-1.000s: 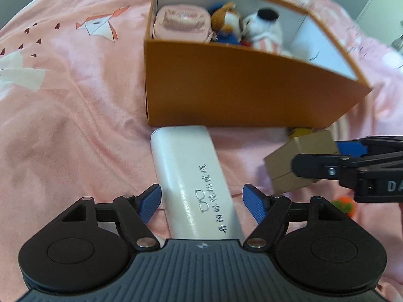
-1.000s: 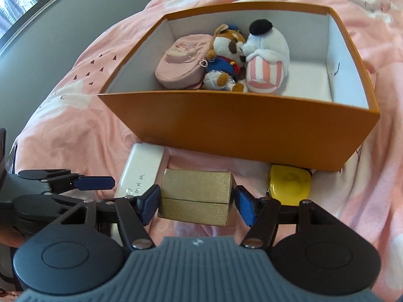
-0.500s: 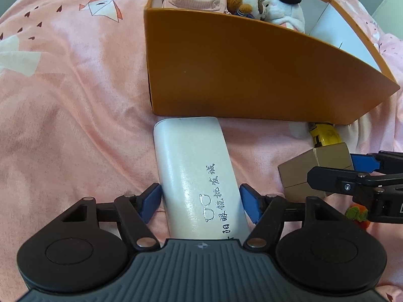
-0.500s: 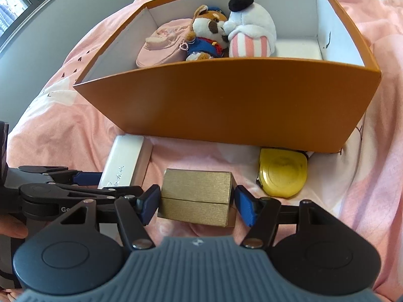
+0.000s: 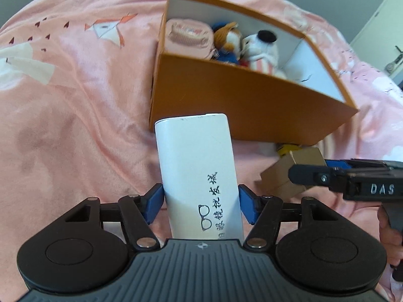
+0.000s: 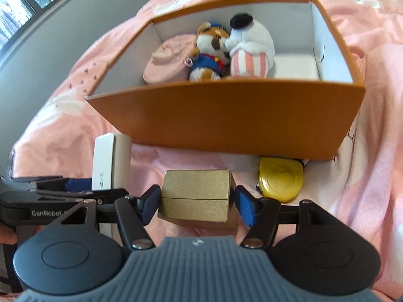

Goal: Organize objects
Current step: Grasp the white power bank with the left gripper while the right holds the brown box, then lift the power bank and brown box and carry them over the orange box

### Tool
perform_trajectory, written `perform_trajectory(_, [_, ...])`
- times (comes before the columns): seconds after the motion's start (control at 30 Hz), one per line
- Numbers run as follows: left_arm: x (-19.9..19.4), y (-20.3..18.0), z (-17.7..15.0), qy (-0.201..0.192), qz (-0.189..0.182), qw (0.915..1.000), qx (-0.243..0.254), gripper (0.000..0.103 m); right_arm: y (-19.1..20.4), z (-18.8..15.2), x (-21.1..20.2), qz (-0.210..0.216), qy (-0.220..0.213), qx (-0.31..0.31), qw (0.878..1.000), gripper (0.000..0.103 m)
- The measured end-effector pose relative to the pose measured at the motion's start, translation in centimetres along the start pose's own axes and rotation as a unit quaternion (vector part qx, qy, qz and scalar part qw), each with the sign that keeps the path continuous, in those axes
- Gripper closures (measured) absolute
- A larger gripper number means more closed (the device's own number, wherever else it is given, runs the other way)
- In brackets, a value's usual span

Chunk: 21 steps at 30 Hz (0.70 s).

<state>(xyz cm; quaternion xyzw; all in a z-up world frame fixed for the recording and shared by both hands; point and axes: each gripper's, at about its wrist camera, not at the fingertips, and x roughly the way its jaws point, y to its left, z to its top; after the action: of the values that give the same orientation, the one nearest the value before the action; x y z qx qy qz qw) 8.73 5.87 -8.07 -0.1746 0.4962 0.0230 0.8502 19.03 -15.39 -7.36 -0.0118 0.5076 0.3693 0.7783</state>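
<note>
On a pink bed (image 5: 75, 100), I hold two tools in front of an orange box (image 5: 239, 105) that already contains a pink pouch (image 5: 189, 36) and two plush toys (image 6: 234, 50), packed toward one end so the other end stays free.

My left tool (image 5: 200, 202) is closing its jaws around a white glasses case (image 5: 199, 171); the blue pads meet the case's long sides, gripping across the narrow width because that is the only span they can bridge. The case's far end seems tilted up off the bed, pointing at the box wall.

My right tool (image 6: 195, 201) straddles a gold box (image 6: 196, 193), jaws part open. The left pad looks to be touching its side; on the right a sliver of gap shows, so I cannot tell whether it is gripped firmly. The gold box appears raised at the near edge, just beside the case.

A yellow tape measure (image 6: 280, 181) lies on the bed against the orange box's near wall, untouched.

I judge that both items are headed for the box's empty end.
</note>
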Motion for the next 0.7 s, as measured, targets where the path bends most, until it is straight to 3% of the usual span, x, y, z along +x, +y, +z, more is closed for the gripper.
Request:
perform_trajectory(0.43, [-3.2, -2.0, 0.6, -0.058, -0.036, 0.9973, 0.028, 0.034, 1.0, 0.5, -4.8, 0.006, -0.055, -0.013, 0.998, 0.037])
perform_trajectory(0.7, [-7.2, -4.6, 2.4, -0.104, -0.068, 0.9895, 0.073, 0.034, 1.0, 1.4, -8.5, 0.018, -0.099, -0.022, 0.995, 0.037])
